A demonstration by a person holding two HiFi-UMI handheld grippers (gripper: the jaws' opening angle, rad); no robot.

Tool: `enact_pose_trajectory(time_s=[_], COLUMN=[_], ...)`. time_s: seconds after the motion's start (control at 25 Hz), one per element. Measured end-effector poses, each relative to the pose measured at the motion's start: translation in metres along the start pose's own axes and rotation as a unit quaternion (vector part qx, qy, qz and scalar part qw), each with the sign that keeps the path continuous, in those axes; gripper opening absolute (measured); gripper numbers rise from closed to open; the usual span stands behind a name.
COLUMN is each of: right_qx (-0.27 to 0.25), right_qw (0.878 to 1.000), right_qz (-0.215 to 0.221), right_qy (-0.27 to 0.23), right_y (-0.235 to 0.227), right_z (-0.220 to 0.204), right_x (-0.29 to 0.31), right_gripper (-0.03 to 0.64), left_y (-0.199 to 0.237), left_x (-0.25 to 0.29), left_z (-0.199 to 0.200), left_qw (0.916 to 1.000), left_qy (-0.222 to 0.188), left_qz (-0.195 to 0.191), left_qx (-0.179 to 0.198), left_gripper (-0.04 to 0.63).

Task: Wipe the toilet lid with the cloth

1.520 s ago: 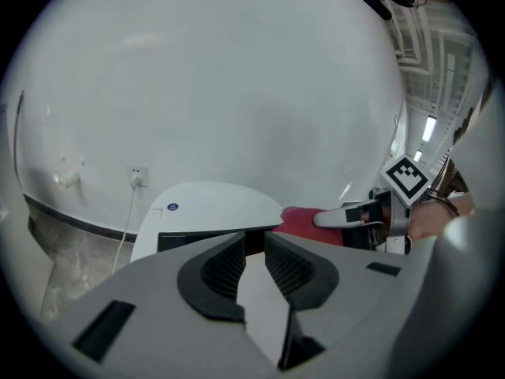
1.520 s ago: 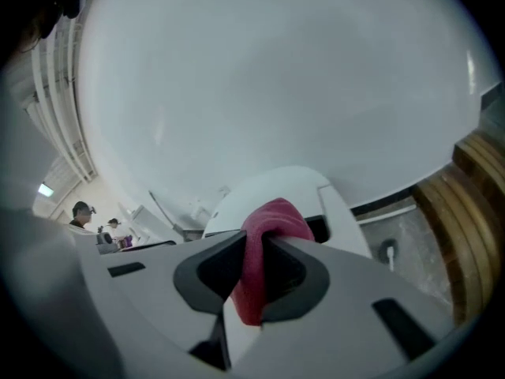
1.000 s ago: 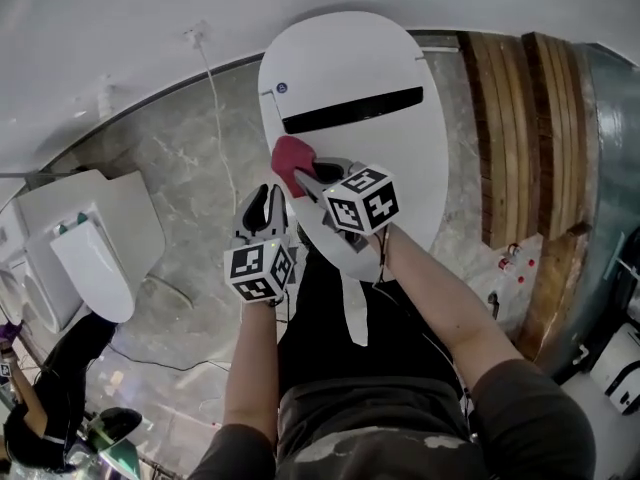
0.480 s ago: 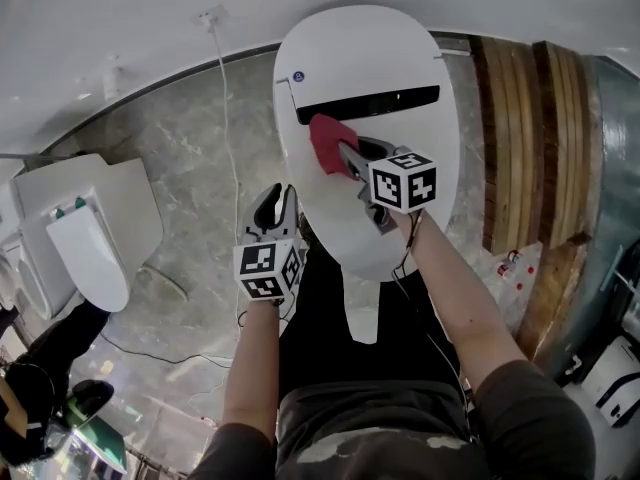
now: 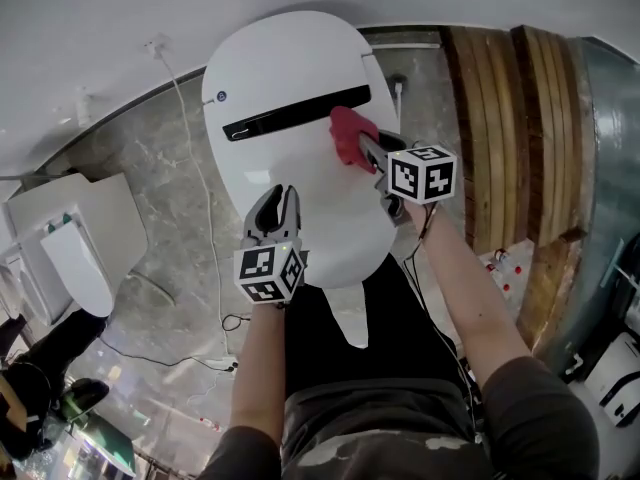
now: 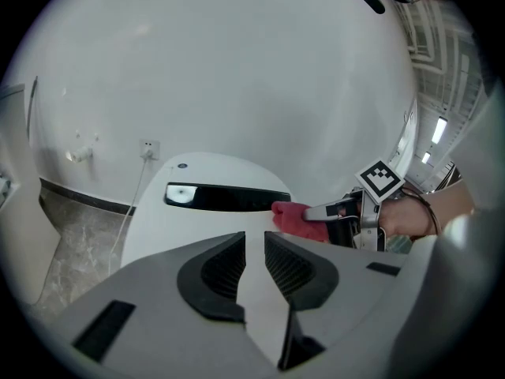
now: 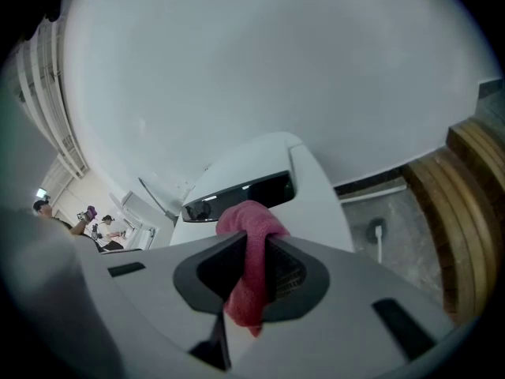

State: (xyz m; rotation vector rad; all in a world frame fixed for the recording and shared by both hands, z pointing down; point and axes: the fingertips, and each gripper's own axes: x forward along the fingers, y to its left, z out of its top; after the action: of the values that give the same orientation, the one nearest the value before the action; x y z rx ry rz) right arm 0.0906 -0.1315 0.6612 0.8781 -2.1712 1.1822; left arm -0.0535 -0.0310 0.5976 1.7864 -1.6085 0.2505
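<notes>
Your right gripper [image 5: 368, 151] clamps the red cloth [image 5: 347, 131] on the toilet lid [image 5: 300, 183] — apparently touching. Your left gripper [image 5: 274, 200] hovers empty, jaws slightly apart.

Bright even light, sharp, fisheye-warped dark edges

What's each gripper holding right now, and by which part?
Right gripper pinches the red cloth at its bunched middle, a tail hanging below. Left gripper holds nothing; its jaws stand slightly apart.

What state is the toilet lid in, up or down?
Down. In the head view the toilet lid lies flat and closed; the right gripper holds the red cloth against its top.
</notes>
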Motion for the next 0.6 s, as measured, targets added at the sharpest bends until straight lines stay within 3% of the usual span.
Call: enact_pose_trajectory(time_s=[0.28, 0.44, 0.6], right_qx=[0.012, 0.013, 0.009], right_qw=[1.000, 1.000, 0.999], right_qz=[-0.009, -0.004, 0.004], right_qy=[-0.013, -0.024, -0.031], right_y=[-0.076, -0.078, -0.053], right_z=[0.006, 0.002, -0.003], right_x=[-0.044, -0.054, -0.055], right_gripper=[0.051, 0.051, 0.051], left_y=[-0.076, -0.092, -0.081], left_x=[0.039, 0.038, 0.024], left_z=[-0.009, -0.012, -0.013], left_qw=[0.9999, 0.9997, 0.9997], left_qy=[-0.003, 0.000, 0.000], left_qz=[-0.016, -0.025, -0.024], left_qx=[-0.003, 0.003, 0.008], left_gripper=[0.086, 0.086, 0.086])
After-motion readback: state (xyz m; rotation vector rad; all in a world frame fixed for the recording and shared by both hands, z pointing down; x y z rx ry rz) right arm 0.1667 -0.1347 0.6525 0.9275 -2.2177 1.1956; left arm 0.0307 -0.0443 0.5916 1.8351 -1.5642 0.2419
